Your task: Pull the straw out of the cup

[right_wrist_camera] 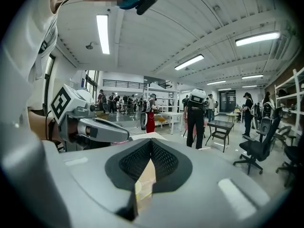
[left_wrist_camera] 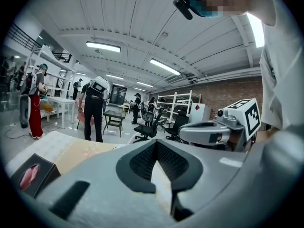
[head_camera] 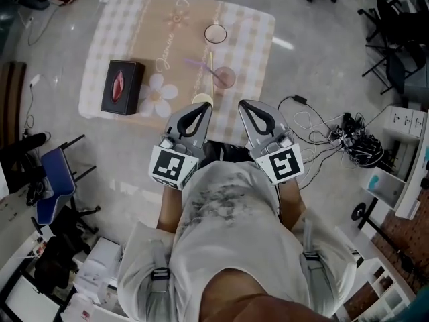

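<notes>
On the checked table (head_camera: 120,19) in the head view, the pinkish cup (head_camera: 225,78) sits just ahead of both tools. The thin straw (head_camera: 212,66) seems to be in it still, at its left rim, so I judge the pull not yet begun. The straw's long axis runs from the cup away from the person, its free end pointing to the table's far side. The left tool (head_camera: 199,106) and right tool (head_camera: 249,104) hover short of it.

Left gripper view: the left tool (left_wrist_camera: 156,141) is clenched, with nothing between its jaws and no cup in sight.

Right gripper view: the right tool (right_wrist_camera: 151,141) is likewise clenched and empty.
</notes>
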Demonstrator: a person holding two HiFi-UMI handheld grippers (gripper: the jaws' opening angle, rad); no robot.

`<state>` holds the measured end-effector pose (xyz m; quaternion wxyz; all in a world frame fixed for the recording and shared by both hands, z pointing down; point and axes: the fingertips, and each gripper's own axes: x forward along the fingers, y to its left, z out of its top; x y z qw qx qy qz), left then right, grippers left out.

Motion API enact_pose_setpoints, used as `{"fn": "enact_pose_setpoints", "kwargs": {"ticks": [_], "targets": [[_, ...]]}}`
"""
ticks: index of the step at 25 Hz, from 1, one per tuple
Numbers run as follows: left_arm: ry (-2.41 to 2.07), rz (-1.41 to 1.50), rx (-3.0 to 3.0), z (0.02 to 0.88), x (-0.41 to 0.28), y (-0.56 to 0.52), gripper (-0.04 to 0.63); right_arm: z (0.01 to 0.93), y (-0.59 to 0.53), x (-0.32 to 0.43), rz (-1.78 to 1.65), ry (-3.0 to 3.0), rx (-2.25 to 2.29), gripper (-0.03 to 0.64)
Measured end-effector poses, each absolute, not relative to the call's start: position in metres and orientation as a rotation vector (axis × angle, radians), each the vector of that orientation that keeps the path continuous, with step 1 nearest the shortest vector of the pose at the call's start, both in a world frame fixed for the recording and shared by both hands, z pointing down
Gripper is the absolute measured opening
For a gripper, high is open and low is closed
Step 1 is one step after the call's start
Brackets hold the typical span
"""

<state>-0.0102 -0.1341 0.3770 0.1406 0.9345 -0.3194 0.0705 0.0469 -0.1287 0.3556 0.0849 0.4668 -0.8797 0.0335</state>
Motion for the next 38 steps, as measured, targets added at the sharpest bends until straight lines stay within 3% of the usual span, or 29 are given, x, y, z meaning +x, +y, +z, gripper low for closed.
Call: {"fn": "enact_pose_setpoints", "kwargs": {"ticks": [38], "targets": [[-1.031, 0.214, 2.561, 0.428, 0.003, -0.179, 0.008, 0.427, -0.187, 0.042, 0.17, -2.617, 1.071, 0.057]]}}
